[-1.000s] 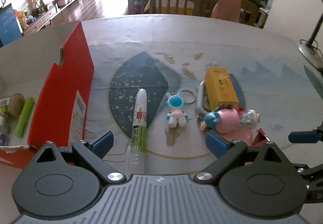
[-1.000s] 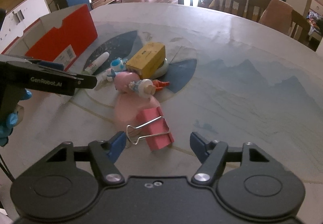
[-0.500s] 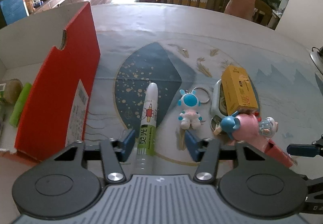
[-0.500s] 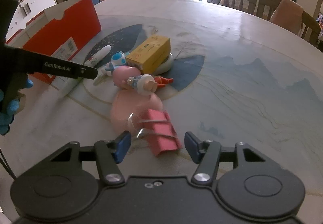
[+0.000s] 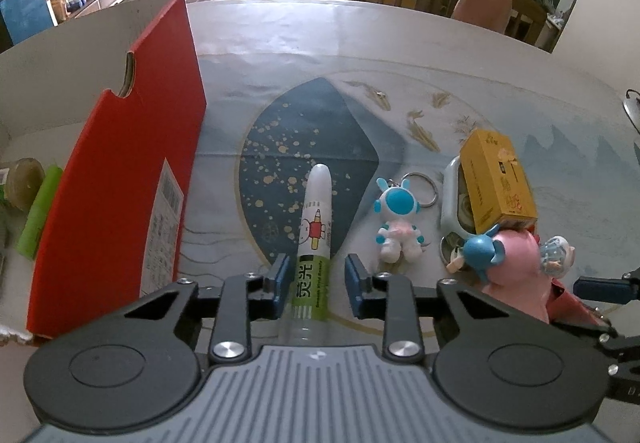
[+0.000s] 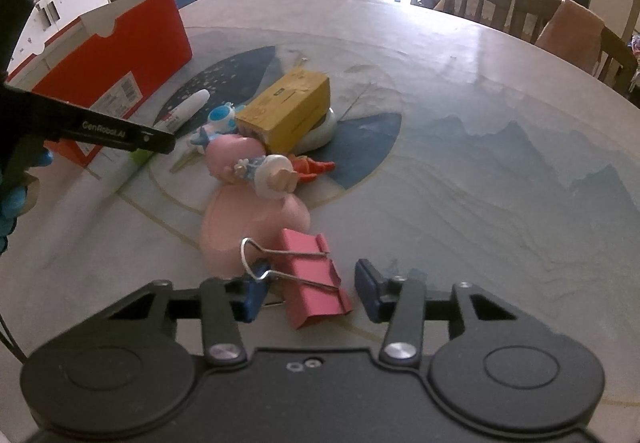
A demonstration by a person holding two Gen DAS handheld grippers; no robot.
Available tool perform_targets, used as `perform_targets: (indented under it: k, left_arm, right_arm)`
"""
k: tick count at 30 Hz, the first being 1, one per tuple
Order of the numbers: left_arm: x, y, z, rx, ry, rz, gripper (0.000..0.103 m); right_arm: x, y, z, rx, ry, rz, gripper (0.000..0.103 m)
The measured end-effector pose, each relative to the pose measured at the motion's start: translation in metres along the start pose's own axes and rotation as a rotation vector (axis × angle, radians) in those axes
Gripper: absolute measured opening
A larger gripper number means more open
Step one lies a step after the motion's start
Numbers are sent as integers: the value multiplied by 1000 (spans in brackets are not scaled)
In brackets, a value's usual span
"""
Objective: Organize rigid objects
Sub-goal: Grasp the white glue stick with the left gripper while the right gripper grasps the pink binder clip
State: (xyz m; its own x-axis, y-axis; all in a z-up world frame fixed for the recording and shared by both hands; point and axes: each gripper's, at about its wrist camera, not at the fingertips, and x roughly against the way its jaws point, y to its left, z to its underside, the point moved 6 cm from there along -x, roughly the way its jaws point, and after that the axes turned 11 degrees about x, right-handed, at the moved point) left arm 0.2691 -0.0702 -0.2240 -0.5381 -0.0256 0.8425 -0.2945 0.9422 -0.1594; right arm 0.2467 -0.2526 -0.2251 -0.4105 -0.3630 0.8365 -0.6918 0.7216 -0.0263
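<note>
Lying flat on the patterned table (image 5: 400, 55), the white glue pen (image 5: 314, 227) with its green label sits between the left gripper (image 5: 315, 279) pads, which straddle it with small gaps on both sides, so not squeezing. Just left stands the red shoebox (image 5: 120, 171), with a green tube (image 5: 40, 213) and a jar (image 5: 22, 183) inside. Only the right wrist view shows the pink binder clip (image 6: 316, 279) between the right gripper (image 6: 310, 293) pads, spread apart, left pad at its wire handle, plus the yellow box (image 6: 288, 111) and pink toy (image 6: 236, 155) beyond.
</note>
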Motion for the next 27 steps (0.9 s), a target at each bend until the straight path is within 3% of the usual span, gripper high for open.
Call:
perform_targets:
  k: [5,19,22,27]
  left_arm:
    - [0,-2,0,-30,-13,-13,18]
    - [18,-1,2,-63,-40,30,17]
    - [27,-1,3,-57,-37,53,17]
    - [42,1,2,-47,-34,91,17]
  right_arm:
    - [0,3,1,9,1,30,36]
    - [37,-1,14,-153,-29,65,29]
    - [51,1,12,-188,-59,68,13]
    - [59,3,11,-213,-63,80,3]
